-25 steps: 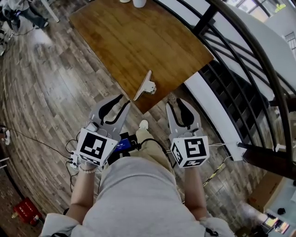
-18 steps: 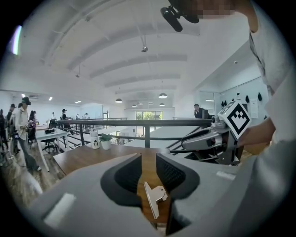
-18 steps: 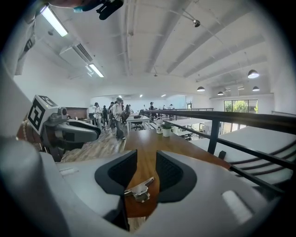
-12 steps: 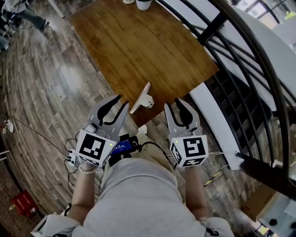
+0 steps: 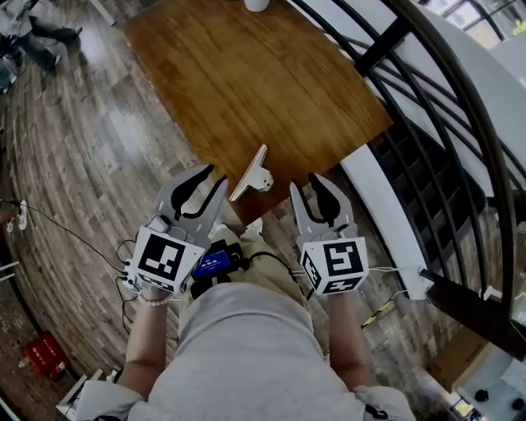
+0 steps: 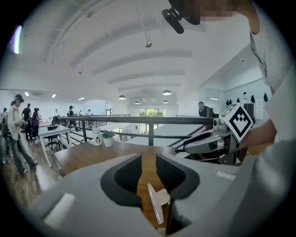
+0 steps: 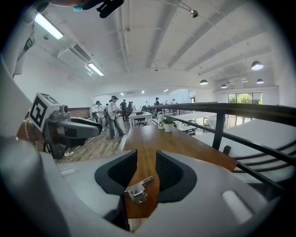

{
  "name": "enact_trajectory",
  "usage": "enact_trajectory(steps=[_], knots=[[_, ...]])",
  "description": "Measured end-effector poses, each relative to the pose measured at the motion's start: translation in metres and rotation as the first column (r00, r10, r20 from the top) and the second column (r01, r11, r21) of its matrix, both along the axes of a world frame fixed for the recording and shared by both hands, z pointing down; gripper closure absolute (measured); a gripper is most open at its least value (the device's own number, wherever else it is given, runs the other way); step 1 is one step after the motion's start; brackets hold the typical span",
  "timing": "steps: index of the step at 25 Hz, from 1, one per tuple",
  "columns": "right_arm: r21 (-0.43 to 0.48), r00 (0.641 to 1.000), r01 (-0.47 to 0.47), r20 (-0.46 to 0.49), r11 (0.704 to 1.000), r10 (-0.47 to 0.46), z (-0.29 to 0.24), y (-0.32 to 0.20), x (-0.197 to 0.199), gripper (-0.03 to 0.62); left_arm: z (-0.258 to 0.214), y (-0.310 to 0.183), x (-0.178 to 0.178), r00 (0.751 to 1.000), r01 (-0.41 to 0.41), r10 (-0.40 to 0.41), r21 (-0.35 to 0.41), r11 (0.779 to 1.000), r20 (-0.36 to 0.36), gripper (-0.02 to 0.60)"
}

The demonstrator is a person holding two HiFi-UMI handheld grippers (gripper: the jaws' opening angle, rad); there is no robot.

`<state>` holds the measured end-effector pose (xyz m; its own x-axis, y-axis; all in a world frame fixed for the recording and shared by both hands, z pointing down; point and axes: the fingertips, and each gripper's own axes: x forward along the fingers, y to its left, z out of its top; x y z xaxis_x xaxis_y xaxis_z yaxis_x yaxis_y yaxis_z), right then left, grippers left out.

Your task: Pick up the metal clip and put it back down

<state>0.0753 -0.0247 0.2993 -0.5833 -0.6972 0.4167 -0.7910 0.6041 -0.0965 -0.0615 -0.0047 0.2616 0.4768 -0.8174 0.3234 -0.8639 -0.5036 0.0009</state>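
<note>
The metal clip (image 5: 251, 174) lies on the wooden table (image 5: 246, 74), close to its near corner, its long flat handle angled up. My left gripper (image 5: 212, 179) stands just left of the clip, off the table's edge, jaws open with nothing between them. My right gripper (image 5: 306, 187) is just right of it, also open and empty. In the left gripper view the clip (image 6: 158, 203) shows low between the jaws of the left gripper (image 6: 148, 169), a little beyond them. In the right gripper view the clip (image 7: 138, 189) sits ahead of the right gripper (image 7: 146, 166).
A black railing (image 5: 444, 99) curves along the table's right side. A white pot (image 5: 256, 4) stands at the table's far end. Cables (image 5: 74, 238) and a red object (image 5: 37, 353) lie on the plank floor to the left. People stand far off (image 6: 16, 125).
Both grippers have come forward toward the table's near corner and now flank the clip. The clip itself has not moved on the table.
</note>
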Motion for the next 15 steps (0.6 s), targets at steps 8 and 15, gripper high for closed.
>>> enact_trajectory(steps=[8,15], knots=[[-0.013,1.000,-0.026,-0.004,1.000,0.026,0.002,-0.002,-0.004,0.453,0.000,-0.012,-0.006,1.000,-0.013,0.013,-0.026,1.000,-0.019,0.492],[-0.056,0.999,-0.035,-0.001,0.998,0.035,0.015,-0.006,-0.003,0.453,0.007,-0.018,0.001,0.999,-0.029,0.027,-0.055,0.998,-0.031,0.492]])
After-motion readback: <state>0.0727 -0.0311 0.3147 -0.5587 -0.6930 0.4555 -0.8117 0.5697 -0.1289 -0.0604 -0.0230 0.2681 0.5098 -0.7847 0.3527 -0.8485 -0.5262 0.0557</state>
